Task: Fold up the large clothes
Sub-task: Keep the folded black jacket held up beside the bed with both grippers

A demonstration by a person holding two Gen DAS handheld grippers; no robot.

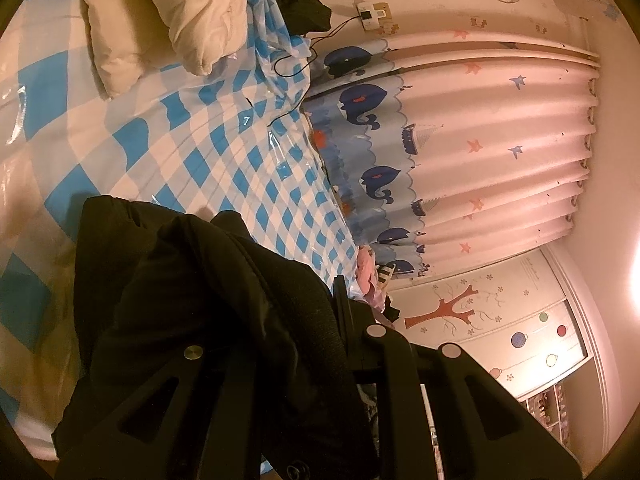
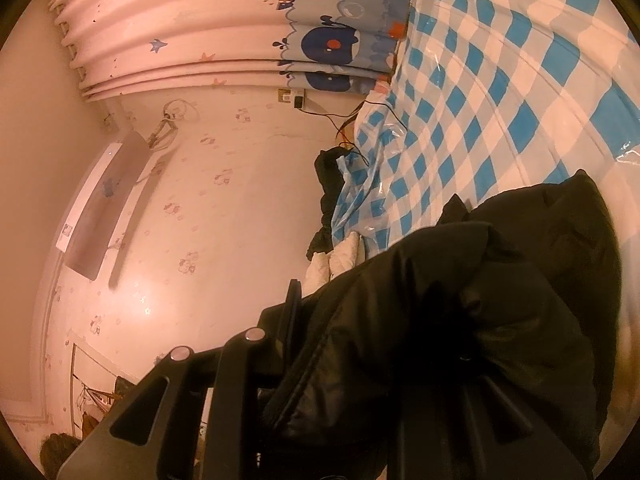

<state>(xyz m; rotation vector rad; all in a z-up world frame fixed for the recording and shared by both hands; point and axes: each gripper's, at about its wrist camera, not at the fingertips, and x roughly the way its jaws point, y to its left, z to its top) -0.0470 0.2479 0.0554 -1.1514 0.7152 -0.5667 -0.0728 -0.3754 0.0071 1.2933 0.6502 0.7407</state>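
Observation:
A black padded jacket (image 1: 192, 280) hangs bunched over my left gripper (image 1: 320, 320), which is shut on its fabric and holds it above the blue-and-white checked bed (image 1: 224, 140). The same jacket (image 2: 480, 300) drapes over my right gripper (image 2: 320, 320), which is also shut on it, raised beside the bed (image 2: 480, 100). The fabric hides most of both grippers' fingers. One left fingertip (image 1: 340, 296) and one right fingertip (image 2: 294, 300) stick out past the cloth.
A cream duvet (image 1: 160, 20) lies at the head of the bed. Clear plastic sheeting covers the checked cover. A whale-print curtain (image 1: 460, 140) hangs along the bed's far side. A wall socket with a black cable (image 1: 372, 12) is nearby. A wardrobe (image 1: 520, 332) stands beyond.

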